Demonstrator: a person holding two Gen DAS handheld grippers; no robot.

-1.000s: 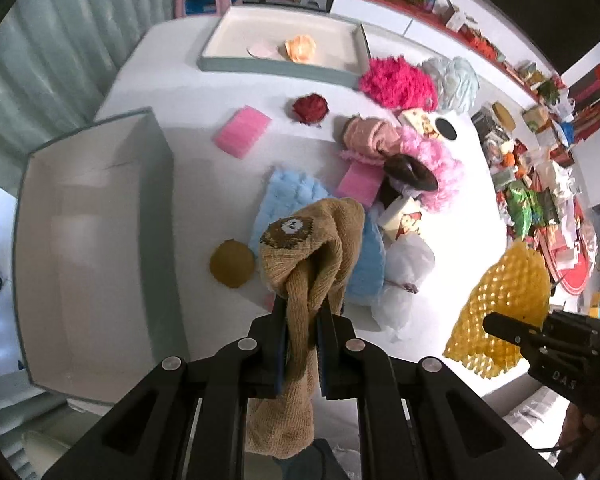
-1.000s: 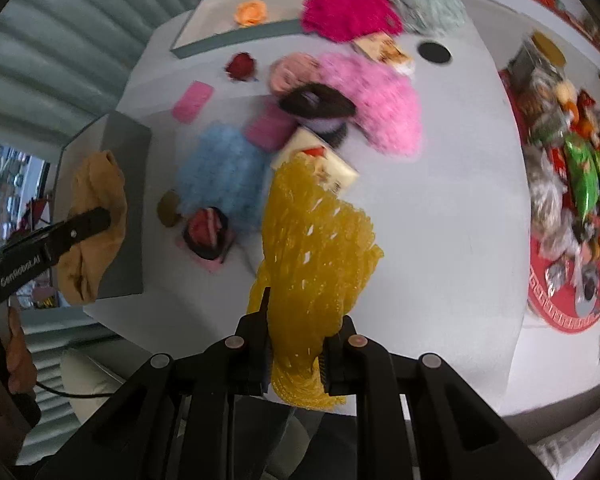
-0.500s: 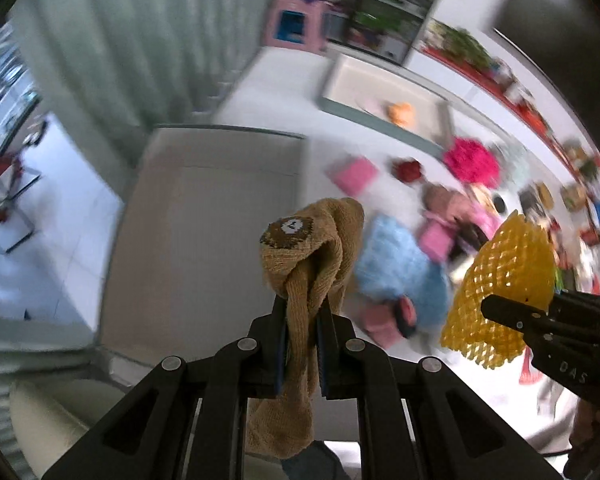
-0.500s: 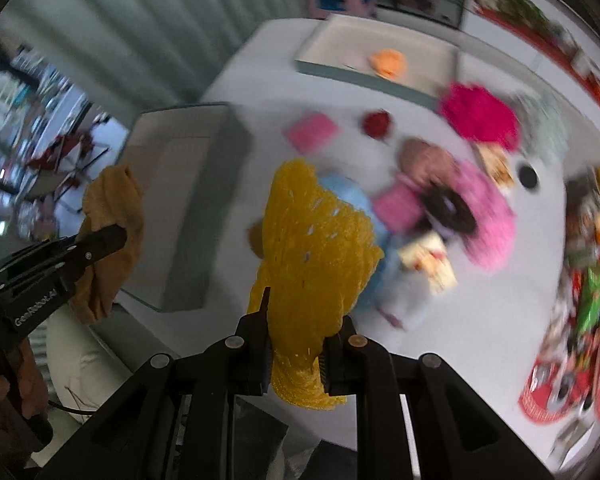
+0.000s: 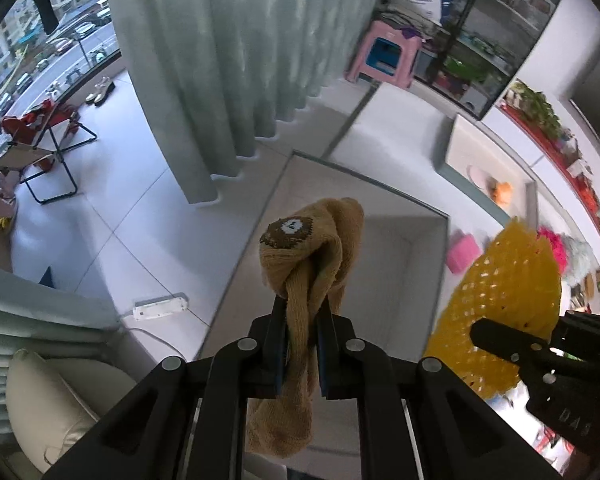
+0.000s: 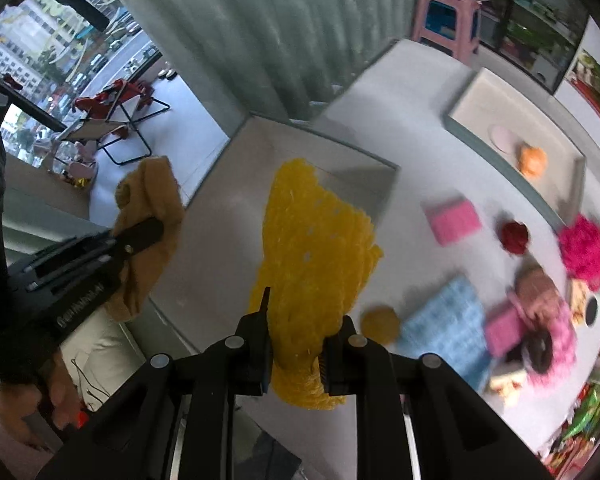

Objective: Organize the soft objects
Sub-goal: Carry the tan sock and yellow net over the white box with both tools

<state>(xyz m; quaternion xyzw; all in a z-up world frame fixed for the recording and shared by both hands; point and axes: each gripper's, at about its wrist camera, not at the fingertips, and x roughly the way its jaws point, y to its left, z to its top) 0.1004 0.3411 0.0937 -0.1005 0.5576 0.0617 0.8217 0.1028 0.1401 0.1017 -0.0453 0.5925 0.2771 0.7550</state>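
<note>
Tongs on my left (image 5: 302, 312) are clamped tight on a tan sock (image 5: 312, 248), which bunches above the pads and hangs down below them; a brown bear patch shows on its top fold. My right tongs (image 6: 296, 320) grip a yellow net (image 6: 312, 256), a foam mesh sleeve that fans out above the pads. Both point steeply down over the near grey bin (image 5: 380, 264), whose pale floor I see bare beneath them. From the left camera the sock sits over the bin's left half, and the net (image 5: 508, 300) with the right tongs (image 5: 500, 340) shows at the bin's right edge. From the right camera the net covers the bin's middle (image 6: 228, 232), while the sock (image 6: 148, 200) and left tongs (image 6: 140, 236) hang at its left rim; I cannot tell whether either item touches the bin.

On the white table (image 6: 400, 140) beyond the bin lie a pink sponge (image 6: 454, 220), a dark red ball (image 6: 514, 236), a magenta pom (image 6: 584, 252), a blue cloth (image 6: 448, 328) and a small brown disc (image 6: 380, 324) just beside it. A second tray (image 6: 576, 184) farther back holds an orange piece (image 6: 532, 160) and a pale pink disc (image 6: 502, 138). Behind the table I see a green curtain (image 5: 228, 60) and a pink stool (image 5: 388, 52). A hand (image 6: 60, 392) shows at the lower left of the right view.
</note>
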